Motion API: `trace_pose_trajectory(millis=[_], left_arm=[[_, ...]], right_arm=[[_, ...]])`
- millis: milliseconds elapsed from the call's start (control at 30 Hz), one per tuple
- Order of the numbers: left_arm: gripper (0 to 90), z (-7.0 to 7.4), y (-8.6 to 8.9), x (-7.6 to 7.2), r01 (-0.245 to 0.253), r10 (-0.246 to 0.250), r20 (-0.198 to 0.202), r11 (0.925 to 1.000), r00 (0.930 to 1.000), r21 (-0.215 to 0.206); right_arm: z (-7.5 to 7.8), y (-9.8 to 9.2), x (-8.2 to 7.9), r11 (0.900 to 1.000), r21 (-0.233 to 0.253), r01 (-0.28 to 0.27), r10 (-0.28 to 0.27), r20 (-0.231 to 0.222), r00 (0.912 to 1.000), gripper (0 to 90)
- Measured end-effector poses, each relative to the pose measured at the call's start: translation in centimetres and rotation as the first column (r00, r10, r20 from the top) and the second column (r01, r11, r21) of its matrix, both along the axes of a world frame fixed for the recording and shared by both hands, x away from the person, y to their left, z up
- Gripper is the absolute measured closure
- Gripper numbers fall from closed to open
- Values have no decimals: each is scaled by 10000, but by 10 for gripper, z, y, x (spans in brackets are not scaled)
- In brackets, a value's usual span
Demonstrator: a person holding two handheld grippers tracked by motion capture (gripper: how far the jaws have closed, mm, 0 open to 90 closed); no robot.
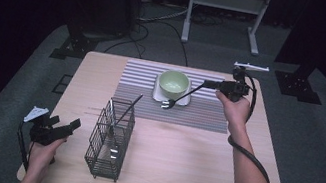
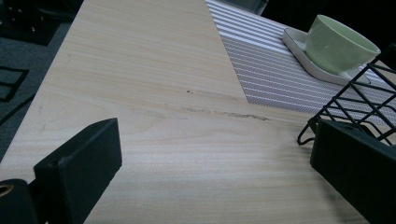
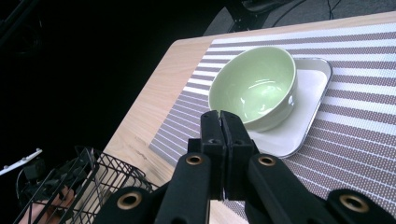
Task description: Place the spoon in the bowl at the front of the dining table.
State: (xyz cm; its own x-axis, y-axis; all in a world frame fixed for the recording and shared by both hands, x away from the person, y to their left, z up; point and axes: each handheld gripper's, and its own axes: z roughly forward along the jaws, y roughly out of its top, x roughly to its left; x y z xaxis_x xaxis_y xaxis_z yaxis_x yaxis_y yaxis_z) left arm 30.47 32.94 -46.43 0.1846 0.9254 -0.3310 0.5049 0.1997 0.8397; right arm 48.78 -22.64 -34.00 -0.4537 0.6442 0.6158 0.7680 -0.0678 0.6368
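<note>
my right tongs [image 1: 209, 84] are clamped on a fork [image 1: 181, 98] hanging just beside the green bowl [image 1: 173, 83], my left tongs [image 1: 69, 127] apart beside the wire caddy [image 1: 110, 139]; a thin grip could let the fork twist and clip the bowl.

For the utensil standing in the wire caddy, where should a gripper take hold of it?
Probably the handle tip, taken from above: it leans out past the wire caddy rim toward the placemat, while the lower part sits caged by wires. The open left gripper is nearest.
</note>
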Motion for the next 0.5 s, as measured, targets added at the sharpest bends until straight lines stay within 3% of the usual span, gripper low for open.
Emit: trace_pose_trajectory(millis=[500], left_arm=[[10,-1,0,1,-18,17,-54,10000,10000,-56]], right_arm=[[9,2,12,9997,-18,252,-251,134,9996,889]])
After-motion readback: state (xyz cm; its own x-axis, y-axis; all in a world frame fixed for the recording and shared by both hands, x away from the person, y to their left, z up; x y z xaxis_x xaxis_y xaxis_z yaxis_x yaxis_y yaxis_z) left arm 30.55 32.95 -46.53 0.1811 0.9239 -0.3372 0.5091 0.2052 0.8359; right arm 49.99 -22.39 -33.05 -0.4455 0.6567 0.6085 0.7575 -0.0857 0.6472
